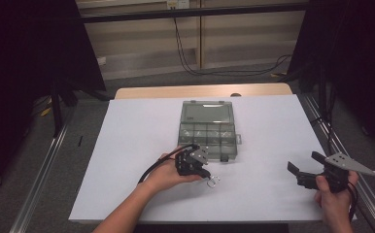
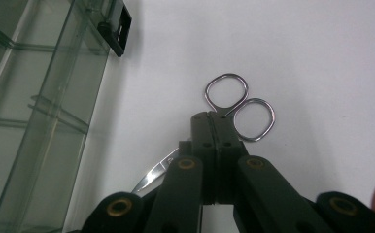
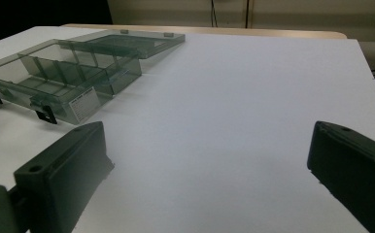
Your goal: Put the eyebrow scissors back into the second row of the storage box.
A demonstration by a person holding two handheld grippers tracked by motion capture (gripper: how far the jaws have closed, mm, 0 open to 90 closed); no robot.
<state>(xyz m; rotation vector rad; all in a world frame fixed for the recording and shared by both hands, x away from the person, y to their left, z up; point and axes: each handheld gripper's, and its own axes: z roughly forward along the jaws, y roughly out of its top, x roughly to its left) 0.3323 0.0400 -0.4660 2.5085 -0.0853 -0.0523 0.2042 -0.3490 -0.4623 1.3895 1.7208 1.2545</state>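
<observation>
White sheeting covers the tabletop (image 1: 127, 145), with a strip of bare wood showing at the far edge and dark curtains and cables beyond it. Near the middle sits a clear plastic box (image 1: 207, 130), its lid (image 1: 207, 111) swung fully open and lying flat behind it.

Just in front of the box, the left gripper (image 1: 206, 173) has its jaws pressed together on a small pair of scissors (image 1: 213, 181). In the left gripper view the jaws meet across the scissors (image 2: 234, 109) right below the 2 finger rings, and the curved blade tip pokes out to the side lower down. The scissors lie low on the white sheet, just beside the box's front wall (image 2: 54, 126); whether they have left the surface I cannot tell.

The right gripper (image 1: 306, 167) rests well off to the right side, jaws spread wide with nothing between them, as the right gripper view confirms.

As I judge it, the work is to put the scissors away in the box, and it stands at an early point: the lid is already open and the grasp is made, but the lift, the carry over the front wall and the release into a compartment are all left, and perhaps shutting the lid after that.

The box is split by clear dividers into several compartments. From the right gripper view the box (image 3: 64, 77) looks empty in every section I can see through, though its tinted walls make the farthest corners hard to read.
</observation>
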